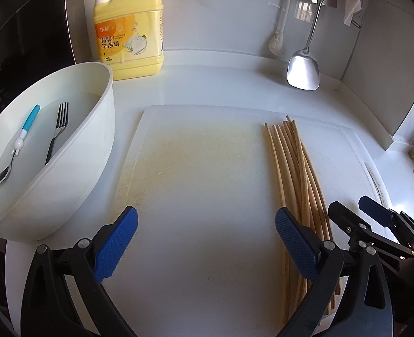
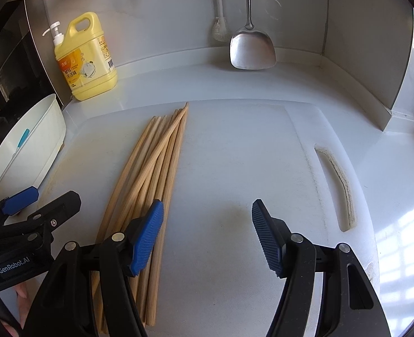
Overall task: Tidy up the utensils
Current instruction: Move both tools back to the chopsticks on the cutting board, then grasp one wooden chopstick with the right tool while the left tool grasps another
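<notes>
Several wooden chopsticks (image 1: 291, 163) (image 2: 156, 163) lie in a loose bundle on a white cutting board (image 1: 207, 168) (image 2: 235, 154). My left gripper (image 1: 207, 238) is open over the bare board, its right finger at the bundle's left edge. My right gripper (image 2: 207, 224) is open too, with only bare board between its pads; its left finger overlaps the near end of the chopsticks. Left of the board stands a white bowl (image 1: 94, 129) (image 2: 38, 140) of water. In it lie a dark-handled fork (image 1: 58, 132) and a blue-handled spoon (image 1: 18, 146).
A yellow detergent bottle (image 1: 128, 36) (image 2: 86, 59) stands at the back left. A metal spatula (image 1: 303, 70) (image 2: 251, 50) and a white brush (image 1: 275, 42) hang on the back wall. A dark appliance (image 1: 18, 42) borders the left side. The board has a handle slot (image 2: 338, 185) at right.
</notes>
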Demonstrator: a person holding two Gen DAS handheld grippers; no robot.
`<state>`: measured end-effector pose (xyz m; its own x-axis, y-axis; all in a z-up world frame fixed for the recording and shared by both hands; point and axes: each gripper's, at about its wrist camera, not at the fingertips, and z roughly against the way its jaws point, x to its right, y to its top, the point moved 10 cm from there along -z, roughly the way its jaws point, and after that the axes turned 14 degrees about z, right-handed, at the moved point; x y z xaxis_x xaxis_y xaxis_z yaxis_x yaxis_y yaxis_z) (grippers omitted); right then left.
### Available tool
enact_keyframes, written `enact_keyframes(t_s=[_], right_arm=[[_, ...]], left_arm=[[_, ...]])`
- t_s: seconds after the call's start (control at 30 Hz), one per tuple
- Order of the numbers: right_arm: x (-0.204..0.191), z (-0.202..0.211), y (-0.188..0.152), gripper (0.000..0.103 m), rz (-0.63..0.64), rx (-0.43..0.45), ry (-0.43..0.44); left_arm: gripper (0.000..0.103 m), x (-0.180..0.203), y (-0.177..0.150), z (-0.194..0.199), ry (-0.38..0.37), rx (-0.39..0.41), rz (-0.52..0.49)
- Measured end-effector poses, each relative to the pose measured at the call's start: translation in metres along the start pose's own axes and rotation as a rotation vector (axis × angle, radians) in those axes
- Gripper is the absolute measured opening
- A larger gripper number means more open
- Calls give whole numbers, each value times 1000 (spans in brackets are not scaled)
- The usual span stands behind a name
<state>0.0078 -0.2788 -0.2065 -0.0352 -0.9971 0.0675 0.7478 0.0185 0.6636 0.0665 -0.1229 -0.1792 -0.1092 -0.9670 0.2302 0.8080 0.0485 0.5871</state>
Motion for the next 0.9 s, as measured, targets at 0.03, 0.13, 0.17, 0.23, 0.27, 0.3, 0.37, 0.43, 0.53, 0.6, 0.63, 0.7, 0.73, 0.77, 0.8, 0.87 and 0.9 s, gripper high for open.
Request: enact_keyframes(t_s=[0.03, 0.13, 0.17, 0.23, 0.27, 0.3, 0.37, 0.43, 0.53, 0.6, 0.63, 0.7, 0.73, 0.77, 0.8, 0.87, 0.9], right_arm=[[-1, -1, 0, 63, 1, 3, 6], [-3, -1, 1, 63, 15, 3, 3], [-4, -2, 1, 63, 23, 2, 5], [-6, -2, 2, 63, 39, -3, 3], [-7, -2, 3, 63, 49, -5, -5], [-6, -2, 3, 63, 56, -6, -14], [-4, -2, 3, 63, 58, -6, -18], [2, -1, 3, 63, 63, -3, -45], [15, 2, 2, 63, 47, -3, -75], [20, 1, 1, 63, 36, -8, -74], [19, 1, 1, 63, 33, -3, -54], [14, 1, 3, 63, 47, 4, -40], [11, -1, 4, 63, 59, 2, -41], [9, -4, 3, 63, 68, -8, -43], [8, -6, 1, 63, 75, -19, -48], [11, -6, 1, 63, 84, -8, -67], [16, -6, 1, 63, 78, -7, -78]], left_arm=[[97, 0, 0, -1, -1, 1, 0], [97, 1, -1, -4, -1, -8, 2], [97, 1, -1, -4, 0, -9, 1], [97, 1, 0, -4, 1, -7, -1], [97, 1, 1, -5, 2, -5, -1], [97, 0, 2, -5, 3, -6, 0], [97, 0, 3, -5, -1, -5, 5], [97, 0, 3, -5, -2, -4, 0], [97, 0, 4, -6, -4, -1, -2], [97, 0, 4, -8, -6, -3, 2], [97, 1, 4, -9, -7, -5, 3], [97, 2, 4, -11, -6, -5, 1], [97, 3, 5, -12, -5, -5, -1], [97, 4, 5, -14, -3, -5, -4], [97, 5, 5, -14, -3, -5, -6], [97, 7, 4, -16, -2, -8, -11], [97, 8, 4, -16, -2, -9, -13]])
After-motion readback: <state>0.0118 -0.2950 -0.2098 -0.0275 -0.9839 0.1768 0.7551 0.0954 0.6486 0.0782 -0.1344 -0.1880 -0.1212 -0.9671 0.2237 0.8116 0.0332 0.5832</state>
